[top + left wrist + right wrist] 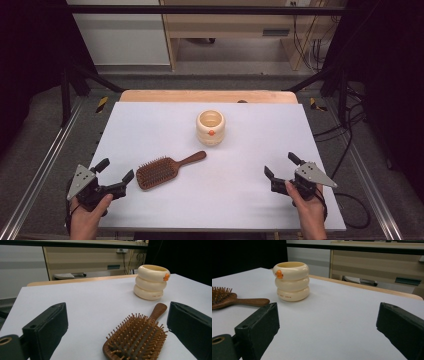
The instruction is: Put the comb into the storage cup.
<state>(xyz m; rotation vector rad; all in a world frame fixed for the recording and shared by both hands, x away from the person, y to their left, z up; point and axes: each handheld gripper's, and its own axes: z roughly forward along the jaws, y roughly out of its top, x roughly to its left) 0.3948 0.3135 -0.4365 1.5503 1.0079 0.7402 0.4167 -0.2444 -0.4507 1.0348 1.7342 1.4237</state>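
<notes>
Wooden paddle hairbrush lies flat on the white desk, bristles up, just beside the left tool and not touching it; the brush head sits to the inner side of that tool's tips, w/ the handle running away diagonally toward the desk's middle and the cream cup. In the left gripper view the hairbrush sits low betw. the two black jaws, closer to the jaw at the right of that view, handle pointing on toward the cup.

Left tool: jaws spread wide, nothing in them. Right tool: also spread wide, holding nothing, well apart from the brush at the other side of the desk. In the right gripper view the brush shows at the left edge, handle tip toward the cup.

Brush look: dark reddish-brown wood, rounded-rectangle head, dense rows of pale-tipped wooden pins, slim handle widening to a rounded end. Cup (three stacked cream rings, small orange beak-like knob on the top ring) stands upright beyond the handle tip, near but apart.
</notes>
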